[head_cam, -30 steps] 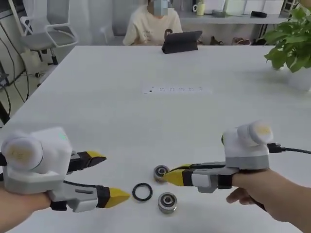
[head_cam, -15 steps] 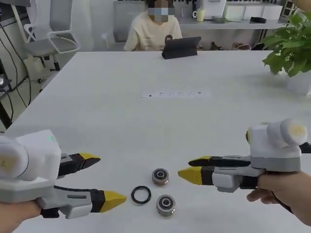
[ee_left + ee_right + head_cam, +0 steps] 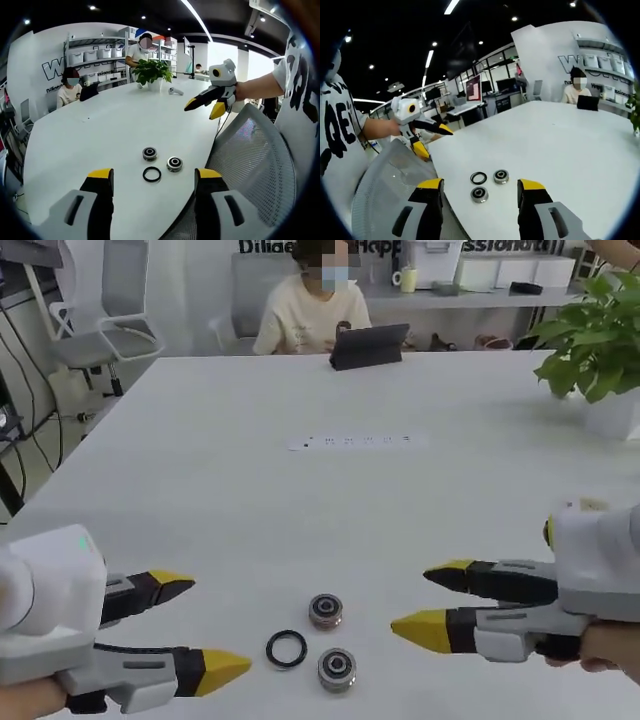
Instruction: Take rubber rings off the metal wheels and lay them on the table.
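1. I'm looking down at the white table (image 3: 250, 490). My left gripper (image 3: 221, 624) is low at the near edge with its yellow-tipped jaws spread wide and nothing between them.
2. My right gripper (image 3: 409, 598) is opposite it on the other side. Its jaws are also parted and empty, pointing in toward the middle.
3. One black rubber ring (image 3: 270, 650) lies flat on the table, free of any wheel, between the two grippers and nearer the left one.
4. Two metal wheels sit just beside it. The far wheel (image 3: 325, 610) is up and to the right of the ring, and the near wheel (image 3: 337, 669) is right next to it on the right. Neither touches the ring as far as I can see.
5. I can't tell whether either wheel has a ring on its rim.
6. In the left gripper view the ring lies just ahead between my own jaws, with both wheels beyond it. The right gripper hangs in the air well off to the side.
7. Neither gripper touches a wheel or the ring.
8. Across the table, a person (image 3: 312, 315) sits behind a dark tablet (image 3: 368, 345), and a leafy plant (image 3: 590, 340) stands at the right.
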`<state>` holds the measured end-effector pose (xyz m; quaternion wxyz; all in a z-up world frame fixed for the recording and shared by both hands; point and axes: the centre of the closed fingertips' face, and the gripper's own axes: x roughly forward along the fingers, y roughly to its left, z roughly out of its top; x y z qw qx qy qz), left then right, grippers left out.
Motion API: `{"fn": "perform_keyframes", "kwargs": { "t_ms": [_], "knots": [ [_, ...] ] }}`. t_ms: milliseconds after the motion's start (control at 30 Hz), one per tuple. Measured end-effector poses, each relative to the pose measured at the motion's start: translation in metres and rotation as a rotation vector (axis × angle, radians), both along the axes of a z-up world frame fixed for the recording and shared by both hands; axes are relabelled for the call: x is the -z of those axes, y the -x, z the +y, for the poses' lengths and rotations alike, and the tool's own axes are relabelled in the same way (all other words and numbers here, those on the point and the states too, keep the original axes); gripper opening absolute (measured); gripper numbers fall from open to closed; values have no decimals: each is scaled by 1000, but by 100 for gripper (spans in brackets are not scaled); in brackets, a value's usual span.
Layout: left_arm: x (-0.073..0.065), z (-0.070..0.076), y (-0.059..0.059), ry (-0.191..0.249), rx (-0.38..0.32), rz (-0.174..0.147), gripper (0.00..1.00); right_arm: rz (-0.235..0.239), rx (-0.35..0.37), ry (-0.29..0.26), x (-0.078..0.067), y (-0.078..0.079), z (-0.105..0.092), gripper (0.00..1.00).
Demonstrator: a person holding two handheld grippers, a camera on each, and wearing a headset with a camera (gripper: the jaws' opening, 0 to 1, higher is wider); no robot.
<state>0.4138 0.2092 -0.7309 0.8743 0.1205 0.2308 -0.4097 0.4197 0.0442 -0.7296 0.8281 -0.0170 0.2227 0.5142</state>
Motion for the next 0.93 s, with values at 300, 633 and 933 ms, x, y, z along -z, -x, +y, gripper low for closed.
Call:
{"fn": "perform_keyframes", "kwargs": {
  "t_ms": [300, 633, 933],
  "knots": [
    [2, 3, 5, 13, -20, 10, 63, -83, -11, 99, 9, 15, -10, 70],
    [7, 6, 11, 24, -43, 16, 64, -144, 7, 174, 7, 26, -12, 79],
    [16, 11, 17, -3, -42, 21, 63, -198, -50, 270, 21, 38, -5, 83]
  ]
}}
